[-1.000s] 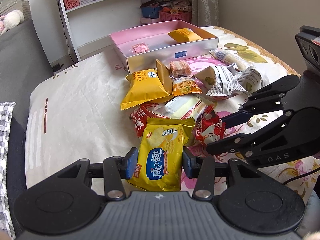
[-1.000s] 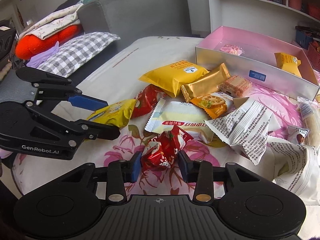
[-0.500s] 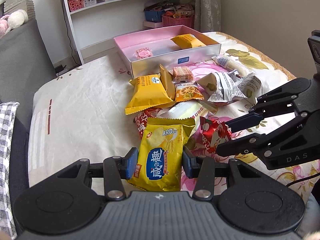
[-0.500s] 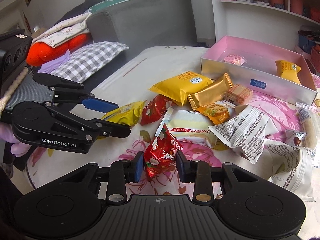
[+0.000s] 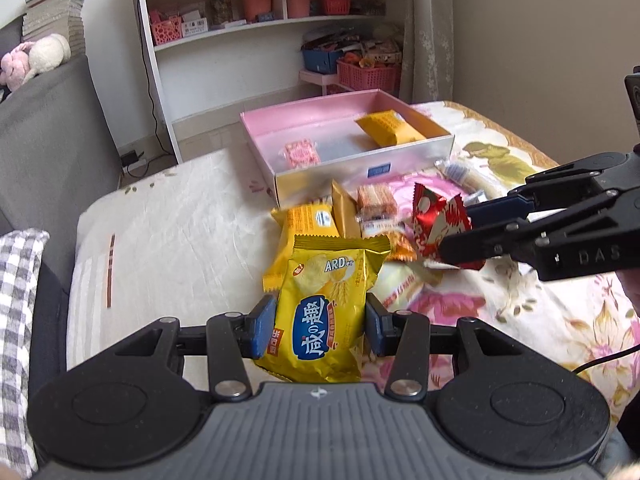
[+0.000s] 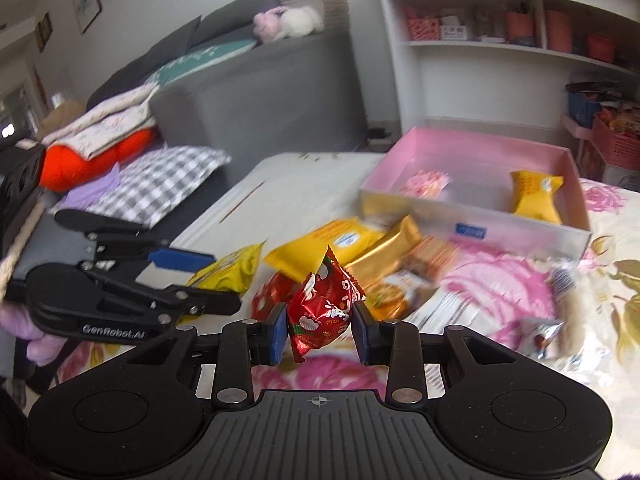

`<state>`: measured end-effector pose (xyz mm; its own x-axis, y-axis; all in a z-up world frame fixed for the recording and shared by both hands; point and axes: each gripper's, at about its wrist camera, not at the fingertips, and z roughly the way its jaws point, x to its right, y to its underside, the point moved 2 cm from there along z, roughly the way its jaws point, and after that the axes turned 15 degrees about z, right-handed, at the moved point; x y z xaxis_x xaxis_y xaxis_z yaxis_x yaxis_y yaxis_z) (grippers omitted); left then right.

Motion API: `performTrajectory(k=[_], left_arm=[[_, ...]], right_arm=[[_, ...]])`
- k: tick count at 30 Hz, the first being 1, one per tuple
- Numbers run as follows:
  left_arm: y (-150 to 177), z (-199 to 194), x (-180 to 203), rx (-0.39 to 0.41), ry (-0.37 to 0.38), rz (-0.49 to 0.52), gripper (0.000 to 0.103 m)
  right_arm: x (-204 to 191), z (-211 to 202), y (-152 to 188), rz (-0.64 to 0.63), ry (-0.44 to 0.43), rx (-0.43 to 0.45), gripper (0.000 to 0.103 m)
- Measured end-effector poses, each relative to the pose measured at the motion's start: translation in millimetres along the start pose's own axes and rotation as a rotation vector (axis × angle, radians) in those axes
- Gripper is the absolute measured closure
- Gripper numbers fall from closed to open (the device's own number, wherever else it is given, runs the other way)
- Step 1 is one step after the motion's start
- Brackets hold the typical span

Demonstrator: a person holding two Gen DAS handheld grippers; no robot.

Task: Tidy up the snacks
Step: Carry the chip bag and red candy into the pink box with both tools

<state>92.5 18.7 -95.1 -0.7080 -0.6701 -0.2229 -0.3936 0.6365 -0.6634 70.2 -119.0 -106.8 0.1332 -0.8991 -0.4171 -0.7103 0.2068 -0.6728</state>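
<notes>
My left gripper [image 5: 320, 330] is shut on a yellow chip packet [image 5: 326, 316] and holds it above the table. My right gripper [image 6: 319, 332] is shut on a small red snack packet [image 6: 322, 312], also lifted; it shows in the left wrist view [image 5: 440, 224] too. The open pink box [image 5: 360, 168] stands at the far side and holds a yellow packet [image 5: 390, 128] and a small pink packet [image 5: 298, 154]. A pile of loose snacks [image 6: 372, 252] lies on the floral cloth in front of the box.
A grey sofa [image 6: 256, 92] with a checked cushion [image 6: 152, 180] stands to the left. A white shelf unit [image 5: 260, 40] with baskets is behind the table. More wrapped snacks [image 6: 544, 332] lie at the right of the pile.
Both grippers have risen from the table with their packets. The red packet has been lifted clear of the pile, and the views now look more towards the box.
</notes>
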Motion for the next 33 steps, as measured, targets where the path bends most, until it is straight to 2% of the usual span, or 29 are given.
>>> performTrajectory(k=[6, 13, 20, 26, 33], left_arm=[[-27, 7, 4, 0.043, -0.016, -0.008, 0.061], [-58, 31, -1, 0.047, -0.036, -0.042, 0.061], [-96, 63, -10, 0.054, -0.054, -0.008, 0.061], [-118, 100, -12, 0.039, -0.033, -0.023, 0.061], [-124, 129, -9, 0.024, -0.012, -0.027, 0.06]], right_arm=[[24, -4, -31, 0.081, 0.026, 0.075, 0.07], [57, 1, -65, 0.202, 0.039, 0.155, 0.07], [96, 13, -88, 0.337, 0.049, 0.205, 0.07], [121, 31, -96, 0.442, 0.045, 0.214, 0.07], [144, 52, -95, 0.529, 0.058, 0.203, 0.07]])
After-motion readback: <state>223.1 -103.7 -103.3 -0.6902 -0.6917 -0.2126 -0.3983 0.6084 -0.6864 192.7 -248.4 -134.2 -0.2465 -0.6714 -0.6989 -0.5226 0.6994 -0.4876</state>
